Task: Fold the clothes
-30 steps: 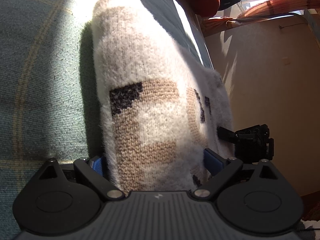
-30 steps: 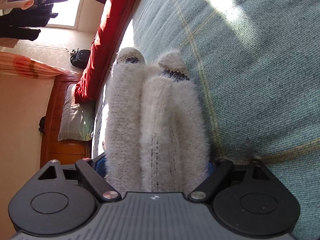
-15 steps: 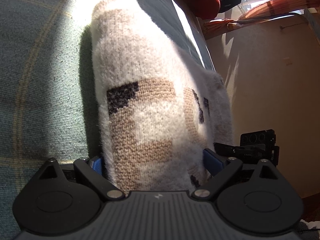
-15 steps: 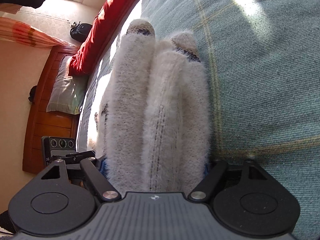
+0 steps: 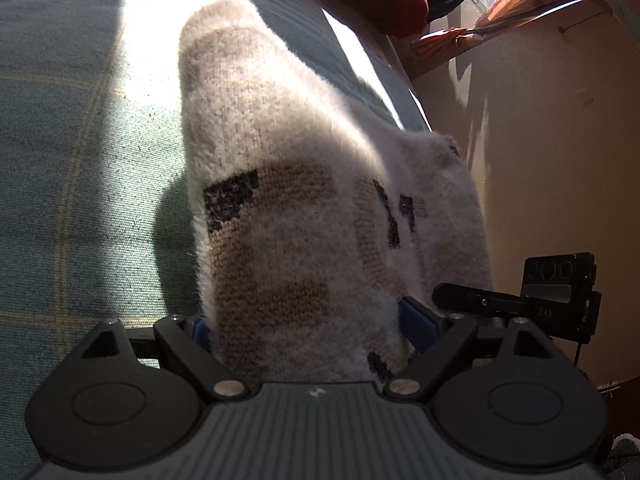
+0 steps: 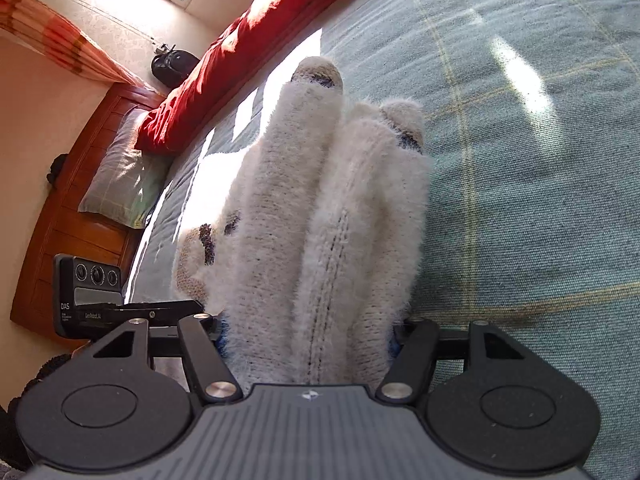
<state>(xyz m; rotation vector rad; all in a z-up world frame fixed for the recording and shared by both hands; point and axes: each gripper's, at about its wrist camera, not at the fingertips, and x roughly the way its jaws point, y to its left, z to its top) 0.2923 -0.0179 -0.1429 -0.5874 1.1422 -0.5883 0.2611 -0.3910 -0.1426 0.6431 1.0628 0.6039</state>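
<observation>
Fuzzy cream knit garment (image 5: 312, 208), bunched lengthwise on the green checked bed (image 5: 72, 184) near its side edge, fills both claws: left claw (image 5: 308, 332) and right claw (image 6: 308, 336) closing on its near end. Step: gathering for a fold; next, a joint lift and turn-over

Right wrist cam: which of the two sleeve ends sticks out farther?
The sleeve end nearer the red duvet: its dark-banded tip reaches well past the other sleeve end, on the side of the sweater toward the green bedcover.
</observation>
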